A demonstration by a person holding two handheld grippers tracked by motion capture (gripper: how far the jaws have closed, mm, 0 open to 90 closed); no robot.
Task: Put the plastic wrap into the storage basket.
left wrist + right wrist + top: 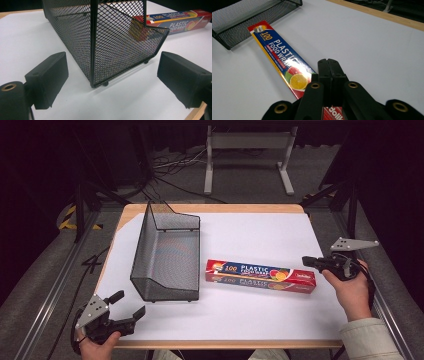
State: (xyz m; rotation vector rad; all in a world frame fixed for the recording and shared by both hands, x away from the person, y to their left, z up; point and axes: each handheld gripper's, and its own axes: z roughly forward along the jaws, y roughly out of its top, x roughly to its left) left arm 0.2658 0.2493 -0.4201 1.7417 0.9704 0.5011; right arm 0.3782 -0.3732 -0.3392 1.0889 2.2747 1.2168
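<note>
A long red and blue plastic food wrap box (260, 276) lies flat on the white table cover, right of a black wire-mesh basket (165, 255). My right gripper (306, 261) hovers at the box's right end, jaws pressed together with nothing between them. In the right gripper view the shut gripper (330, 67) sits just over the box (279, 52) near its lemon picture. My left gripper (131, 303) is at the table's front left corner, open. In the left gripper view its gripper (112, 75) is spread wide, facing the basket's near corner (105, 45), apart from it.
The white cover (260, 235) spans most of the wooden table (215, 208); bare room lies behind the box and in front of it. Beyond the table, a white metal stand (247, 155) and cables sit on the floor. The box (180, 21) shows behind the basket.
</note>
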